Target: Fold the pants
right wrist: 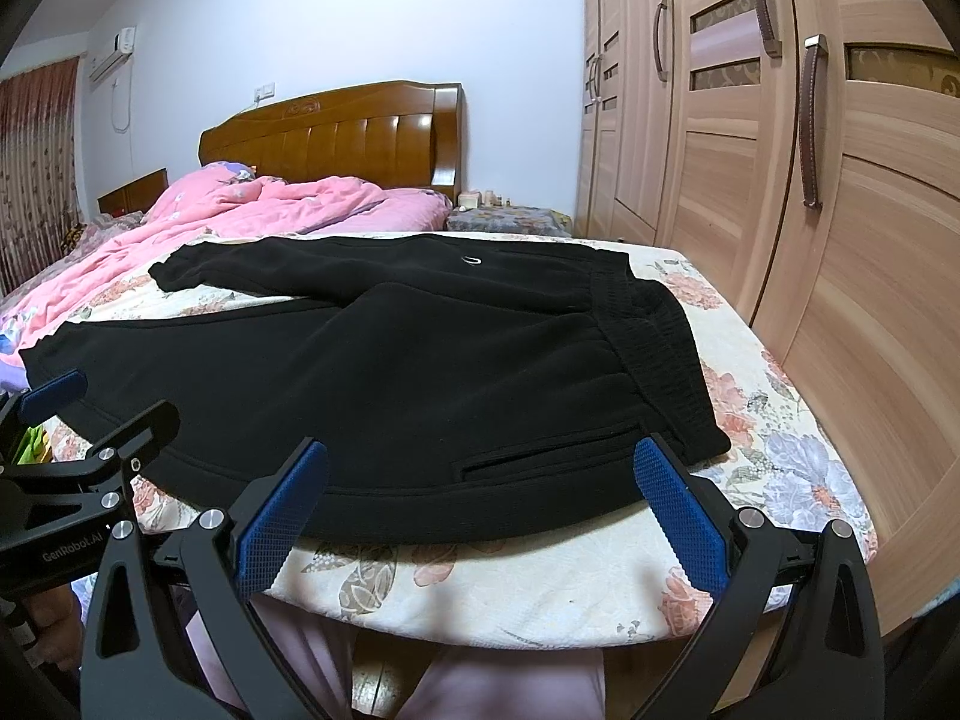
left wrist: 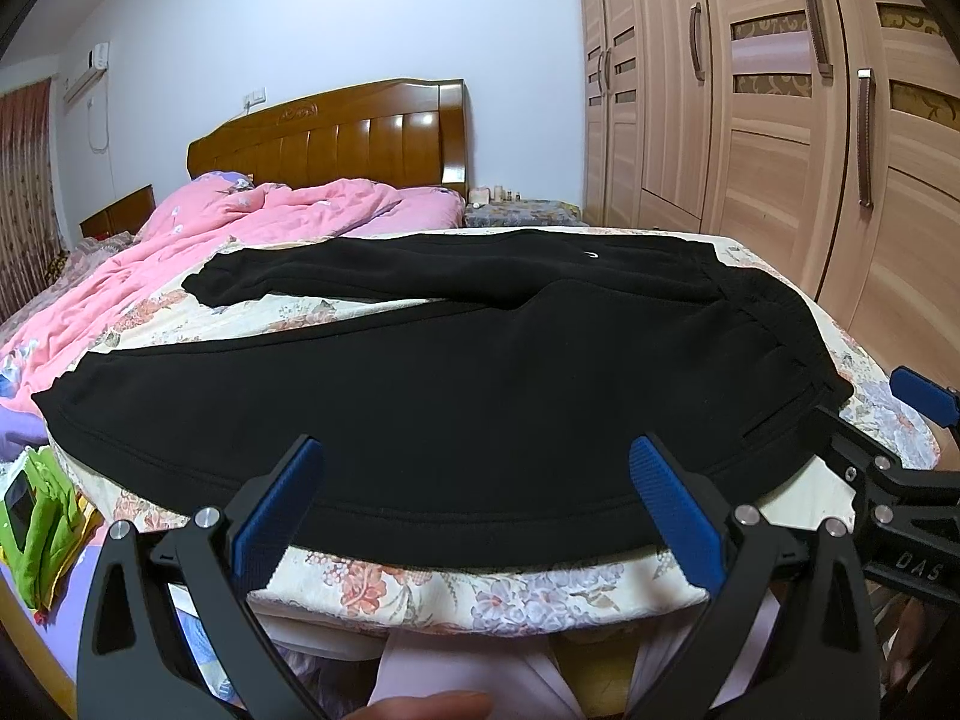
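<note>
at the near edge of the bed [left wrist: 510,594], over black pants [left wrist: 450,396], left hand-held gripper [left wrist: 474,504] and right hand-held gripper [right wrist: 480,504] both wide open, empty

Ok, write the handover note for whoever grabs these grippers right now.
Left gripper: open, empty, poised at the near edge of the black sweatpants, mid-leg.
Right gripper: open, empty, by the near edge close to the waistband and the pocket slit.
Pants lie spread on the floral bedsheet, waistband to the right, legs running left, slightly apart; far leg's cuff near the pink quilt.
Done: pants laid out flat.
Left: all folding; probably bring one leg over the other, then fold lengthwise.
</note>
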